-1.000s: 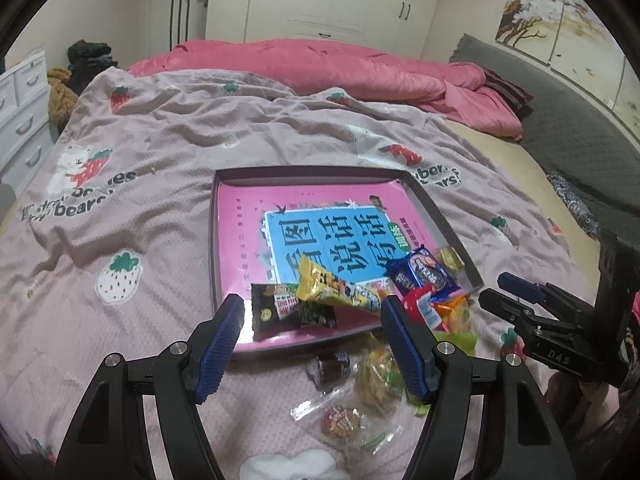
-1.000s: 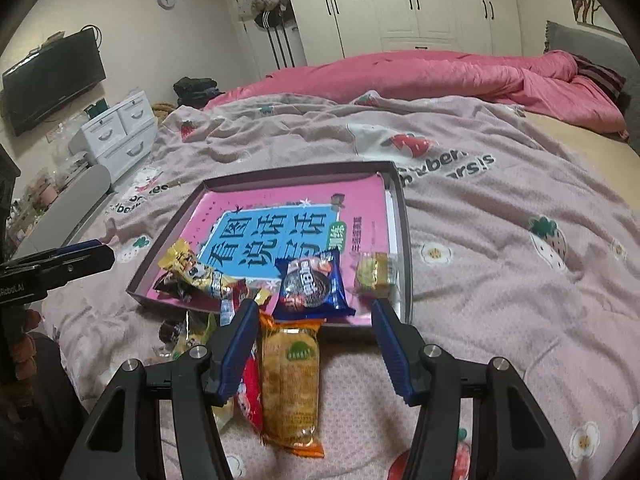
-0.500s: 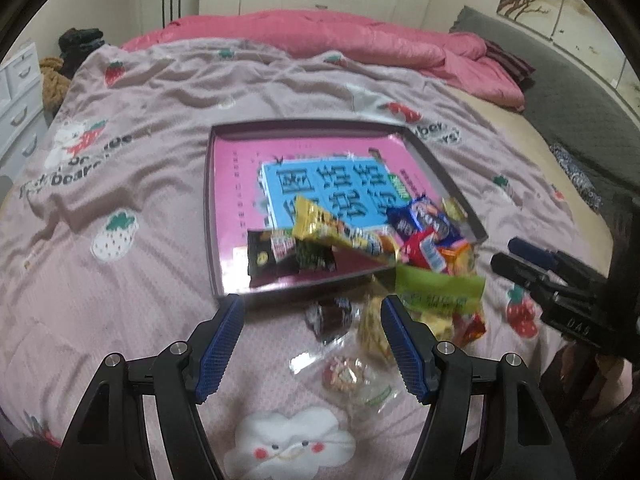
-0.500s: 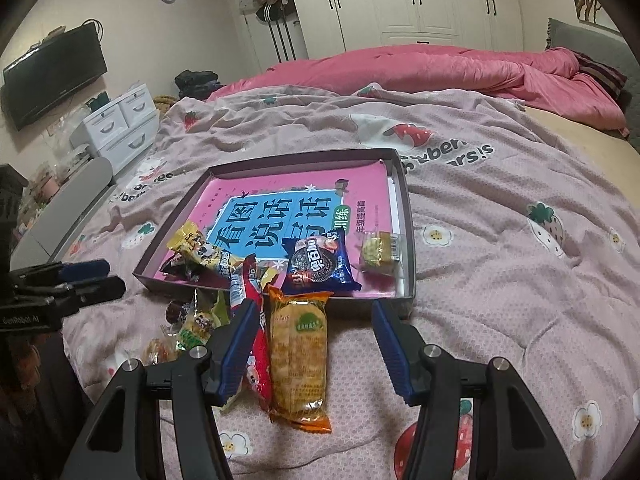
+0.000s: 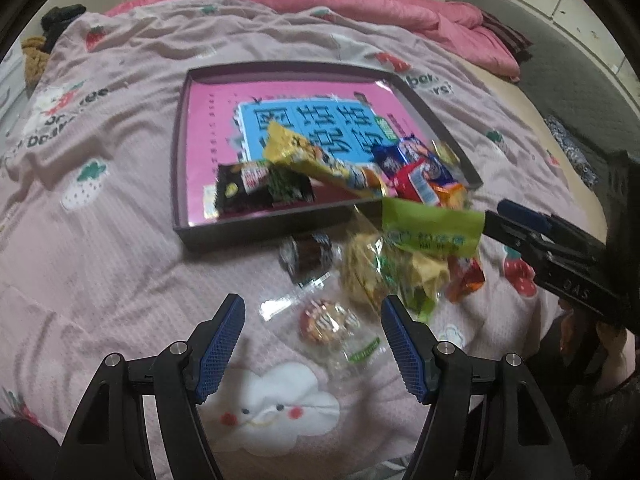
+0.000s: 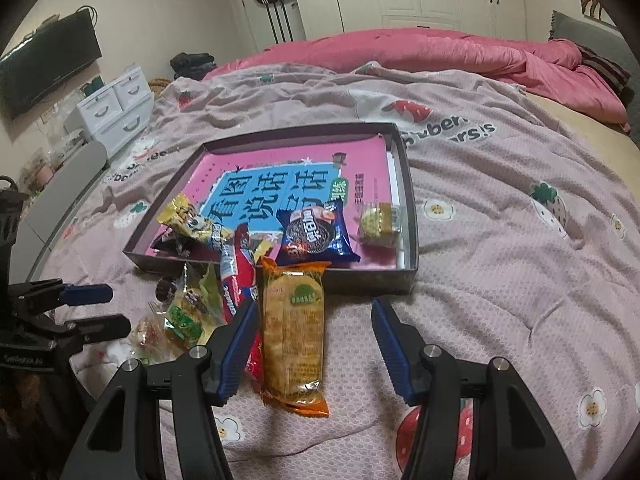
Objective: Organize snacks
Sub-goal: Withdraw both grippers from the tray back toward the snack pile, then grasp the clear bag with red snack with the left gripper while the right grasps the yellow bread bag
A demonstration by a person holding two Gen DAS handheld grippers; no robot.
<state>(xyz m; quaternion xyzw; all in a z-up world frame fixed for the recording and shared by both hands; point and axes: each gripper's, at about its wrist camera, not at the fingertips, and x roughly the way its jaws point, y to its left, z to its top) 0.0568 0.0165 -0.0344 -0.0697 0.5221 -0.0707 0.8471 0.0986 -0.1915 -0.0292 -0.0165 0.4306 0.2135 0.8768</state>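
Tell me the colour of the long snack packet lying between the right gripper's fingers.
Orange and yellow, best seen in the right wrist view: the long packet.

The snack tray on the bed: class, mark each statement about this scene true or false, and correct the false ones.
1. A blue cookie packet lies inside the dark tray. True.
2. The orange packet lies wholly inside the tray. False: it lies on the bedspread, in front of the tray.
3. The left gripper grips a snack. False: its jaws stand open and empty.
4. A pink book lines the tray. True.
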